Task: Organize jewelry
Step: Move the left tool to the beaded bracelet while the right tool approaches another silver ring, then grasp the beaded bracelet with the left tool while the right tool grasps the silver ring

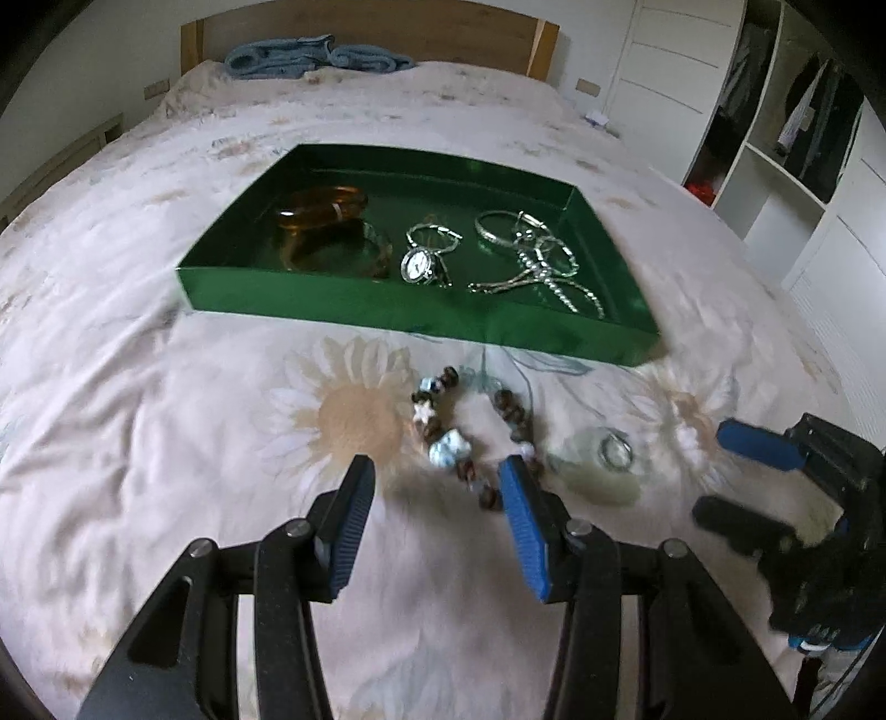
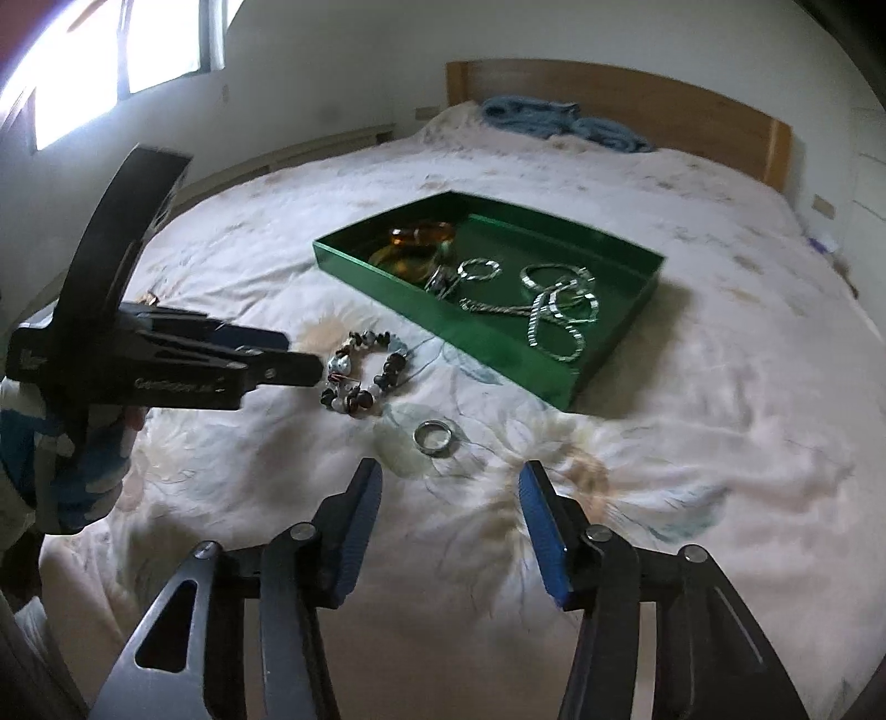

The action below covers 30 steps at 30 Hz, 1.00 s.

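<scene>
Left gripper (image 1: pixel 437 476): jaws spread apart, empty, low over the floral white bed cover (image 1: pixel 166 443), right blue pad touching or just beside the near end of the brown-and-pale-blue beaded bracelet (image 1: pixel 470 426). Right gripper (image 2: pixel 449 479): jaws spread apart, empty, just short of the small silver metal ring (image 2: pixel 437 436). Ring flat on the cover, near the bracelet, apart from it. Shallow rectangular green tray (image 1: pixel 387 313) just beyond both. Inside, from left: amber translucent bangles (image 1: pixel 326 221), silver round-faced wristwatch (image 1: pixel 421 266), tangled silver chains and bangles (image 1: pixel 531 255). Crumpled blue towel (image 1: pixel 315 58) by the wooden headboard (image 1: pixel 360 27).
</scene>
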Each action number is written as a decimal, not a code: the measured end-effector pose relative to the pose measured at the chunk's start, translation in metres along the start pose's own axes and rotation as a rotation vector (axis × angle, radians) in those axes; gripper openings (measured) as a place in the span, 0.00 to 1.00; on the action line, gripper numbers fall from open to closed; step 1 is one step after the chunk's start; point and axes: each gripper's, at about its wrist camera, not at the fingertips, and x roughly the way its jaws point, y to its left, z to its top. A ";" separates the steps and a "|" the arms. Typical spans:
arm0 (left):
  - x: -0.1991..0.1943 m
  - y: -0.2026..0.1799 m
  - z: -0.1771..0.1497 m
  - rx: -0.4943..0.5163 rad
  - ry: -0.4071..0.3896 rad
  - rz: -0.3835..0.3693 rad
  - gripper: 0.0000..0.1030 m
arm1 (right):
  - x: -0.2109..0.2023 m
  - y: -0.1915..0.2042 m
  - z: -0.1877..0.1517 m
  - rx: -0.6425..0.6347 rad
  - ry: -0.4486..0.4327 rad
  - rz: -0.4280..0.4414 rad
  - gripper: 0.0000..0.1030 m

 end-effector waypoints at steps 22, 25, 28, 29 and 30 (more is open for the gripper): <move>0.042 -0.007 0.004 0.073 0.031 0.063 0.16 | 0.069 0.003 0.010 -0.052 0.105 0.067 0.20; 0.035 -0.014 0.002 0.093 0.012 0.099 0.16 | 0.064 0.006 0.008 -0.045 0.101 0.053 0.20; 0.024 -0.021 -0.002 0.100 -0.007 0.097 0.16 | 0.058 0.009 0.007 -0.035 0.093 0.042 0.20; 0.020 -0.022 -0.003 0.098 -0.011 0.093 0.16 | 0.055 0.010 0.007 -0.029 0.089 0.040 0.20; 0.017 -0.023 -0.003 0.099 -0.015 0.092 0.16 | 0.052 0.011 0.006 -0.021 0.085 0.040 0.20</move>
